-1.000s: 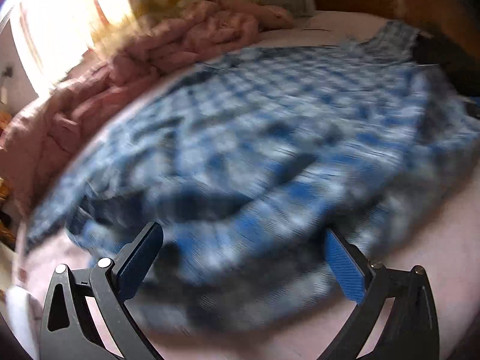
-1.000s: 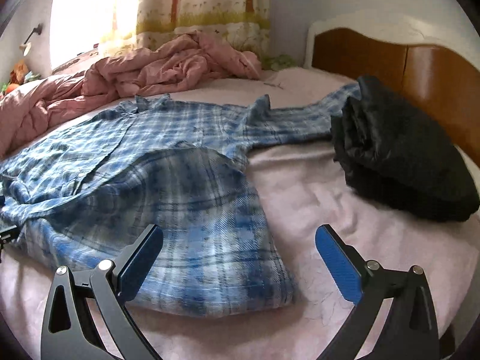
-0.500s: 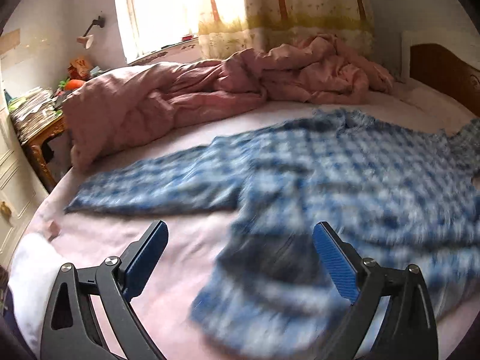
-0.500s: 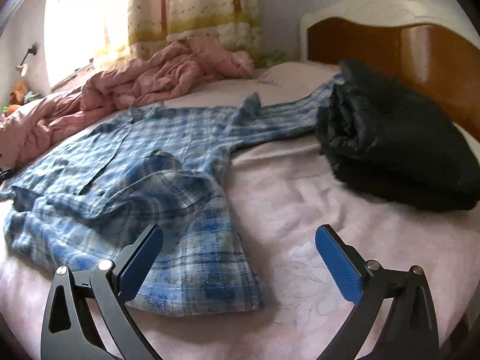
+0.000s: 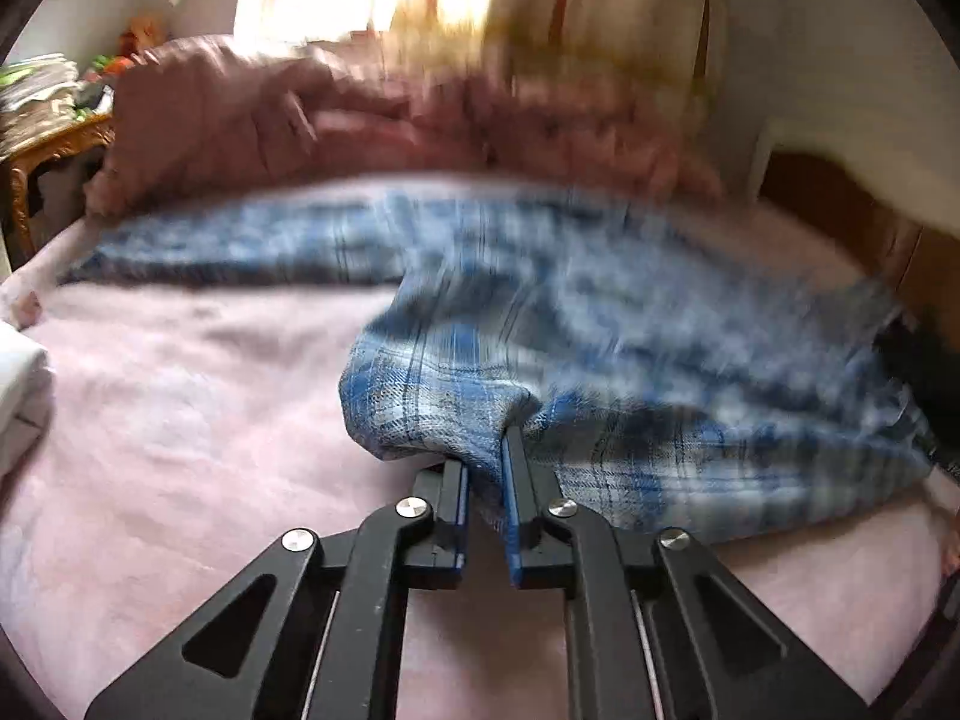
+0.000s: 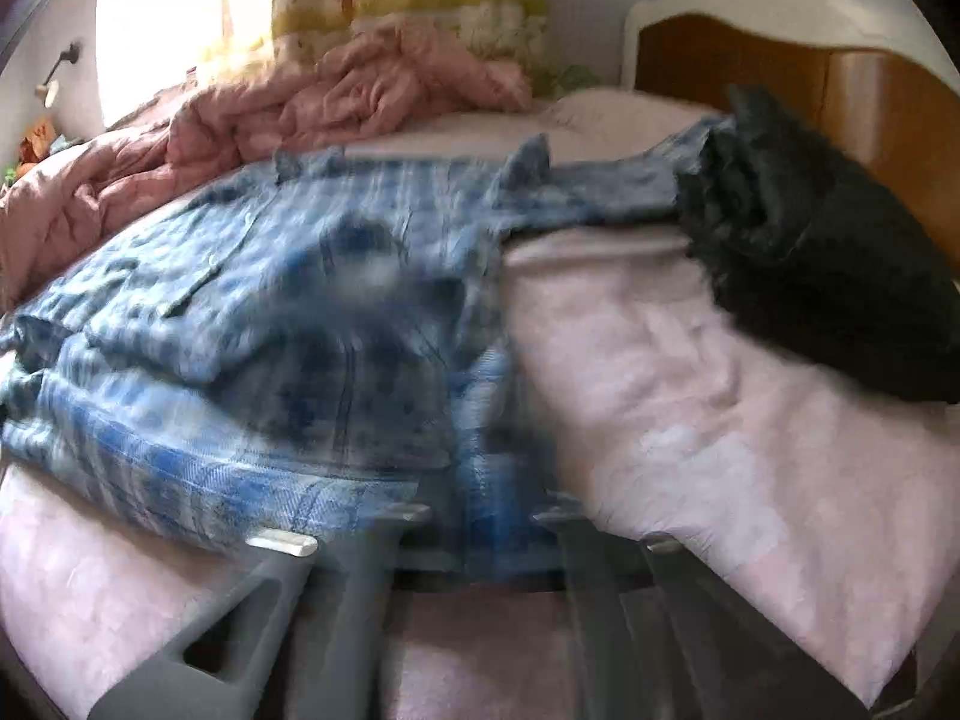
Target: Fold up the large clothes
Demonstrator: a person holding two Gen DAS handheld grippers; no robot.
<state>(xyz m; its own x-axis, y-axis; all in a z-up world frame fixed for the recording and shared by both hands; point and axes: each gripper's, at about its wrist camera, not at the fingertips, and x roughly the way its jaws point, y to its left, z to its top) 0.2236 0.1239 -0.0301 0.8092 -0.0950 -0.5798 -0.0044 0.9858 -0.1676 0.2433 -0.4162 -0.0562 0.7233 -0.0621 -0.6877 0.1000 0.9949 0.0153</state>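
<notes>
The blue plaid shirt (image 5: 600, 348) lies spread over the pink bed sheet (image 5: 180, 420), and its near hem edge is bunched up between my left fingers (image 5: 513, 480). My left gripper (image 5: 486, 468) is nearly closed, with a fold of that hem pinched in the narrow gap. From the pinch the cloth runs away ahead and to the right of my fingers; one sleeve stretches off ahead to the left.

In the right wrist view the shirt (image 6: 270, 312) fills the space ahead and to the left, its lower hem just in front of my right gripper (image 6: 480, 516). That gripper is badly blurred; cloth seems to sit between its fingers, but I cannot tell how far they are closed.

Bare sheet (image 6: 690, 420) opens to the right of my right fingers, up to a folded black garment (image 6: 828, 276) lying on the far sleeve by the wooden headboard (image 6: 780, 66). A rumpled pink quilt (image 6: 300, 114) borders the shirt's far edge. Left of my left fingers the sheet is open.
</notes>
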